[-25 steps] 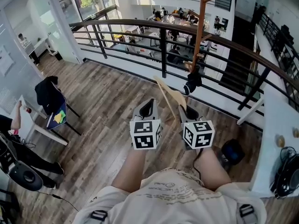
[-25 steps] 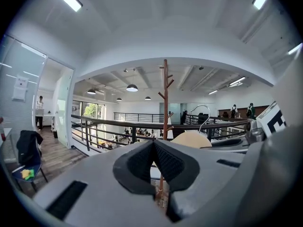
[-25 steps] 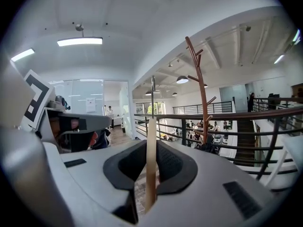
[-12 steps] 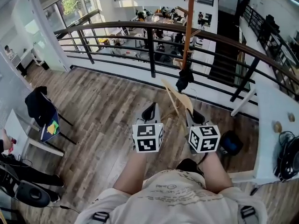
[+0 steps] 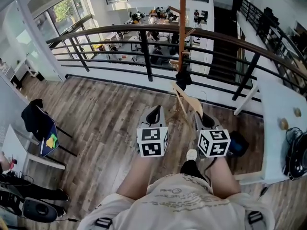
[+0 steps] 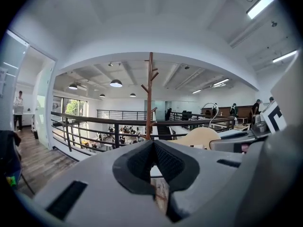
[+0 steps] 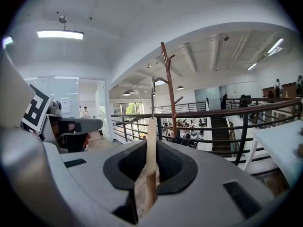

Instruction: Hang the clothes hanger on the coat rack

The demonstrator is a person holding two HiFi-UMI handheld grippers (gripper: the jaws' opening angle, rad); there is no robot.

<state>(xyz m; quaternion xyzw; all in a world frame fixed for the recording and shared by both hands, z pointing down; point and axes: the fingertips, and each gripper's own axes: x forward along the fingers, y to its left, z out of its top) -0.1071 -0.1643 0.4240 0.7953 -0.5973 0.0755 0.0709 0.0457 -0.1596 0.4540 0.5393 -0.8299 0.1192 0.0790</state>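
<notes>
Your right gripper has its jaws pinching the clothes hanger. In the right gripper view the hanger stands edge-on between the dark pads as a thin upright strip of pale wood. It runs from deep in the gap to well above the jaw tips, and a slim metal hook rises from its top.

In the head view the right gripper holds the clothes hanger by its lower end. The flat, light-coloured board slants up and away to your left, in the air above the plank floor.

Your left gripper has its jaws pressed together with nothing between them. It sits just beside the right one, level with it, and is not touching the hanger. From its view the hanger's rounded pale shoulder shows off to the right.

The coat rack is ahead of both grippers by the railing. It is a brown pole with short pegs, and something dark hangs low on it. The hanger's far end points toward the lower part of the pole but stays clear of it.
</notes>
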